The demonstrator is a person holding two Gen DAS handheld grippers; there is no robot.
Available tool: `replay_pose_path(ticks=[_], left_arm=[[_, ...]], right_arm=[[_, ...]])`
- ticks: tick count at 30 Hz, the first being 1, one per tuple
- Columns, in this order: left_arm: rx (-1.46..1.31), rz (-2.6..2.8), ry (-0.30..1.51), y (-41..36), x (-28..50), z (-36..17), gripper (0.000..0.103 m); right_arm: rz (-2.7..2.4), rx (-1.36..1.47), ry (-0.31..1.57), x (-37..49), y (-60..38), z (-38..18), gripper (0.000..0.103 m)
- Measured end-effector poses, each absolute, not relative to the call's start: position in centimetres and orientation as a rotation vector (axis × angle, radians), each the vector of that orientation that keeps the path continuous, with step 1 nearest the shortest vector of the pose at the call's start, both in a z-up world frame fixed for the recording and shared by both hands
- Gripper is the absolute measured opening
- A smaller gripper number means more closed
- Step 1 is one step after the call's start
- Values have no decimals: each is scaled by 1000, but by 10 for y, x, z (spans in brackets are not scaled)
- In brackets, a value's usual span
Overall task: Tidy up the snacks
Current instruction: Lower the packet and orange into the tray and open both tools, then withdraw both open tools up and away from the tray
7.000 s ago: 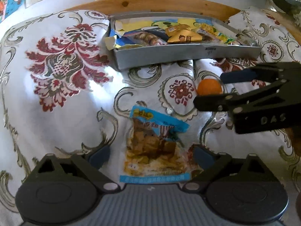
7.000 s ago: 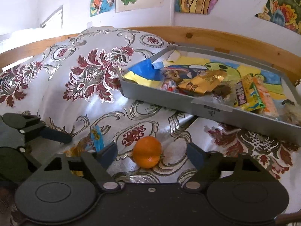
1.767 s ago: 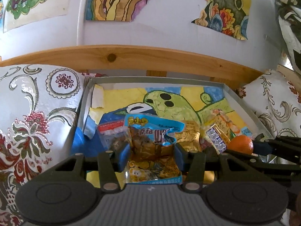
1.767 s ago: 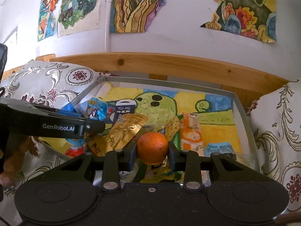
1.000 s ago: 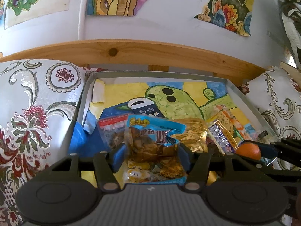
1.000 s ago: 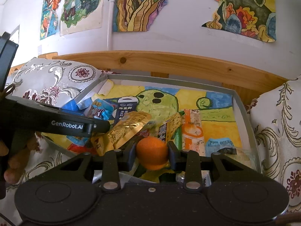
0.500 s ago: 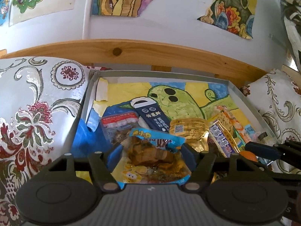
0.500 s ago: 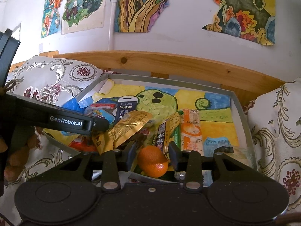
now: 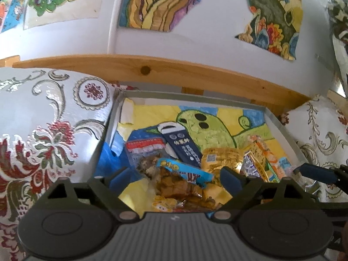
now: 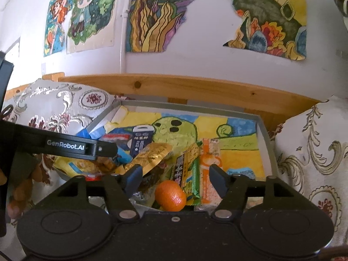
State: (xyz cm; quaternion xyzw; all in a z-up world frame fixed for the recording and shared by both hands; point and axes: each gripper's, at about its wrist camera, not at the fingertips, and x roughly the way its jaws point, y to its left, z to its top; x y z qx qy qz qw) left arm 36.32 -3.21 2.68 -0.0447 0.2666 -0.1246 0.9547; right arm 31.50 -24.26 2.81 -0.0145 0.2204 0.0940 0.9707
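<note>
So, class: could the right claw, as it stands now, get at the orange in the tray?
Probably yes. The right claw is open, and the orange lies loose just below and between its fingers in the tray. Only the green wrapper beside it crowds the way.

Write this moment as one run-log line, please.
left gripper: open, blue-topped snack bag released in tray | right gripper: open, orange released in tray
</note>
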Motion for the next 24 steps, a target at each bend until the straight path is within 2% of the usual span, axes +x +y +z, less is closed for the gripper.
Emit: replay_pose_path(ticks=[2,8,13,24], left_arm=[[-104,-242,528,-30,358,30,98],[-131,-216,496,-22,341,38,102],[-151,-189,478,-15,325,44,102],[-199,-112,423,1,280,50,102]], right_arm=[[187,-24,436,311,-244,33,78],[178,-10,409,299,-248,46,86],[178,1,382,287,-251,57,98],[166,35,353,257,-253,73,102]])
